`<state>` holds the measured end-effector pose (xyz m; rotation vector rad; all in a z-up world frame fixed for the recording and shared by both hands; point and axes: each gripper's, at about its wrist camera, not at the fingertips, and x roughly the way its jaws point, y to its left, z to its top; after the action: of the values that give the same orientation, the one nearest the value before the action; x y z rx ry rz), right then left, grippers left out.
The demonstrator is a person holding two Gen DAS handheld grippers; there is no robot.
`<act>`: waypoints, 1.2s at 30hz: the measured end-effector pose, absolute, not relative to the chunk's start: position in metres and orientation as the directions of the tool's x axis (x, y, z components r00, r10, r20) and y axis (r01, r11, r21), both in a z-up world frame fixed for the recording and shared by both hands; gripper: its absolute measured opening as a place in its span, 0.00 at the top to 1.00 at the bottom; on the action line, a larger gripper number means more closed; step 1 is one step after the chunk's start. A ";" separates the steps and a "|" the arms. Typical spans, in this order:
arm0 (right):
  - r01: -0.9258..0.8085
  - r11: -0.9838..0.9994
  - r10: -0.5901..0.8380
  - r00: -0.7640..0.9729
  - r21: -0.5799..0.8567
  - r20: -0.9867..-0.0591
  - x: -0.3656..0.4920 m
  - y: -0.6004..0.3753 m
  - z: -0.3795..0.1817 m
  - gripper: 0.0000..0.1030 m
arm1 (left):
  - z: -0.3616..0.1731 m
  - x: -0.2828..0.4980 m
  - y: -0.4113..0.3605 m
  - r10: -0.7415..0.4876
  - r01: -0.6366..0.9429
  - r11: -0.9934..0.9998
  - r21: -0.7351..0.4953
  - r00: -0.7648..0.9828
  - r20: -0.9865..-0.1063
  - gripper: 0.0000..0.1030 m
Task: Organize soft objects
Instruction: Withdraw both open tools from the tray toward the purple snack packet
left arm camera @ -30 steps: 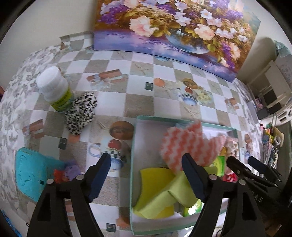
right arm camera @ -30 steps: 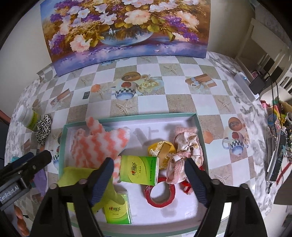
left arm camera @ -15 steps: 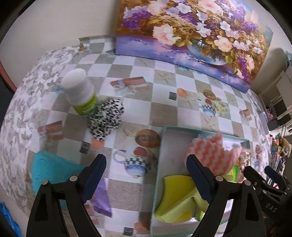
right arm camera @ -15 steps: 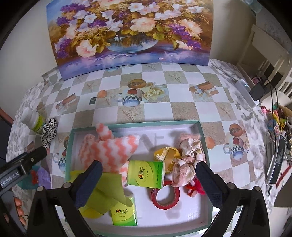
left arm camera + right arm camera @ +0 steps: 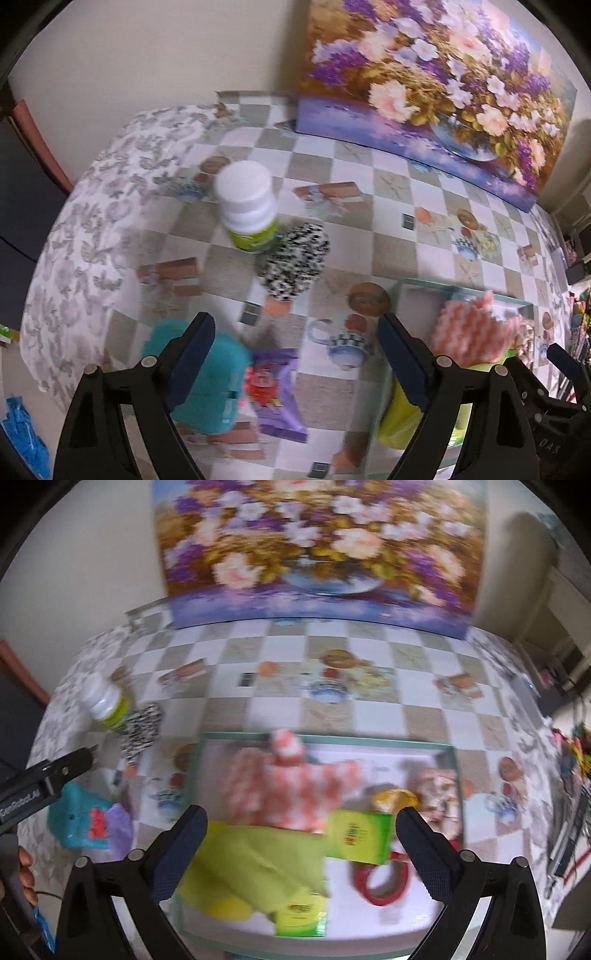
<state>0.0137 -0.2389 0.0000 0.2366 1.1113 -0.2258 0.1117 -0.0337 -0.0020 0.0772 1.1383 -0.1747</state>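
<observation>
Widening right claw, drifting off tray

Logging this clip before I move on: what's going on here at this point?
A person is sorting soft things into a teal-rimmed tray with two handheld grippers. Both the left gripper and right gripper are open and empty. The tray already holds a pink zigzag cloth, a yellow-green cloth and tissue packs. A black-and-white fuzzy item and a teal cloth lie outside.

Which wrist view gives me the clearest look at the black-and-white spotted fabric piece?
The left wrist view: the spotted fabric piece sits large near centre, beside the white bottle. The right wrist view shows it small, blurred, far left.
</observation>
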 end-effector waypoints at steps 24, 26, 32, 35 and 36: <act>0.212 0.977 -0.078 0.351 -0.002 -0.933 0.023 -0.196 -0.016 0.00 | -0.016 0.099 -0.034 -0.137 0.265 0.963 -0.048 0.330 -0.934 0.14; 0.222 0.975 -0.091 0.355 -0.010 -0.930 0.021 -0.201 -0.014 0.00 | -0.019 0.095 -0.033 -0.150 0.271 0.961 -0.063 0.314 -0.938 0.19; 0.261 0.964 -0.137 0.347 -0.044 -0.928 0.015 -0.220 -0.011 0.00 | -0.029 0.082 -0.034 -0.112 0.242 0.969 -0.040 0.293 -0.950 0.34; 0.275 0.960 -0.149 0.342 -0.054 -0.928 0.011 -0.228 -0.011 0.00 | -0.039 0.072 -0.039 -0.104 0.243 0.969 -0.037 0.270 -0.957 0.44; 0.275 0.960 -0.146 0.343 -0.050 -0.928 0.010 -0.230 -0.010 0.00 | -0.043 0.070 -0.040 -0.100 0.244 0.969 -0.035 0.261 -0.960 0.46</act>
<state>0.0099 -0.2301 -0.0104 0.1231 1.1906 -0.2750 0.0698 -0.0404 -0.0431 0.1290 1.2869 -0.2338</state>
